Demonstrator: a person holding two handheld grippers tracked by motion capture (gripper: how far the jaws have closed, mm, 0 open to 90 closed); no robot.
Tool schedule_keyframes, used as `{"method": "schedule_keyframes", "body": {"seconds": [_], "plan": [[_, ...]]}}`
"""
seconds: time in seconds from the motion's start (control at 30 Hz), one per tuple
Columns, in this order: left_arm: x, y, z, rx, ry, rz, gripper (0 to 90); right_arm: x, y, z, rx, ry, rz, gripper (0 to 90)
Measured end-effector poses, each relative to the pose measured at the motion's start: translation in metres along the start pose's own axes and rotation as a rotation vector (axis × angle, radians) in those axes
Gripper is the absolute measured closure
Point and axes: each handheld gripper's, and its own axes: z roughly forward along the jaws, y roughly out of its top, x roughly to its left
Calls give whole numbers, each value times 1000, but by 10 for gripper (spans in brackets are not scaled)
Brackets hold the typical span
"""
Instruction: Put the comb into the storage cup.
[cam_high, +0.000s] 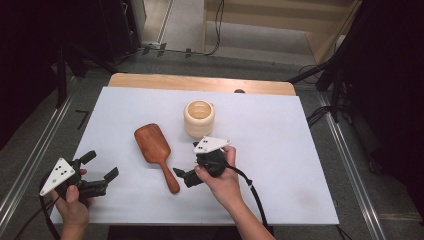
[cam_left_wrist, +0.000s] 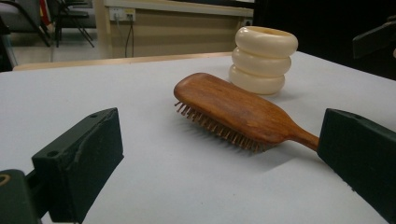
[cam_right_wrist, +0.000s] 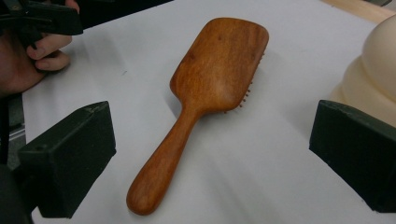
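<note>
The white table sheet (cam_high: 280, 165) carries two items: a cream ringed cup (cam_high: 199, 118) toward the far middle, and a wooden hairbrush (cam_high: 156, 152) just nearer and to its left, apart from the cup. The brush lies bristles down, back up. Its long axis runs from the paddle head at the far left to the handle end at the near right, so the handle tip points toward the person's right side.

Right gripper (cam_high: 186, 177): held low over the sheet just right of the handle end, jaws spread wide and holding nothing. In the right gripper view the handle (cam_right_wrist: 159, 170) lies between the two jaws and ahead of them, roughly along the line of sight.

Left gripper (cam_high: 100, 172): at the near left corner, well apart from the brush, jaws also wide and empty. From the left gripper view the brush (cam_left_wrist: 233, 112) lies broadside, handle behind the right-hand jaw.

Judgement: the right hand is plainly the nearer one. A grasp at the handle likely needs only a short advance along the brush axis, then closing across the handle's width.
</note>
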Motion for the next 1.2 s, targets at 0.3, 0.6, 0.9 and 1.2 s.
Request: {"method": "schedule_keyframes", "body": {"seconds": [0.3,0.6,0.9,1.2], "plan": [[0,0,0,0,-1,-2,3,-1,0,24,54,19,59,112],[0,0,1,4,-1,0,3,-1,-3,45,131,-5,91,213],[0,0,1,5,-3,0,3,2,-4,60,180,-1,115,335],[1,0,1,5,-5,-1,3,16,-6,63,183,119,26,880]]}}
